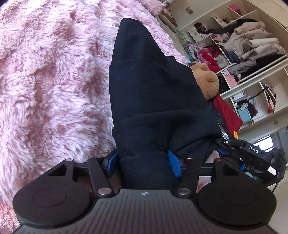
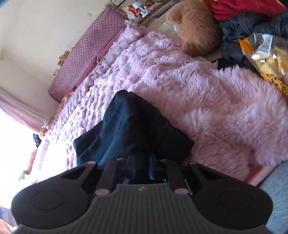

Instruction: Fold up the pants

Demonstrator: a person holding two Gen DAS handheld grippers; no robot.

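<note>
- Bedroom setting: a shaggy pink blanket (image 1: 45, 72) covers the bed beneath both tongs; open shelves of clothing (image 1: 252, 45) stand beyond and to the right of the left tongs
- Dark navy pants (image 1: 153, 93) are lifted by one end, the rest trailing forward from the tongs down onto the blanket
- Left gripper (image 1: 144, 162): blue fingers (image 1: 173, 162) clamped on a thick bunch of the pants' edge, cloth filling the gap between them
- Right gripper (image 2: 139, 166): closed on a narrower gather of the same pants (image 2: 129, 126), which hang ahead of it and pool in loose folds on the blanket (image 2: 216, 108)
- Right gripper body (image 1: 252, 154) shows just to the right of the left tongs, so the two grips sit close together on the garment
- Brown teddy bear (image 2: 194, 27), a red cloth (image 2: 243, 9) and a crinkly bag (image 2: 266, 54) lie well ahead and to the right of the right tongs
- Judgement: the fold is under way and not yet laid flat
- Risk: both grips hold bunched cloth, not a clean edge; layers may slip out unevenly and skew the fold
- Risk: the long pile may drag on the trailing end and leave creases underneath
- Risk: swinging toward the bear or bag could snag the garment there
</note>
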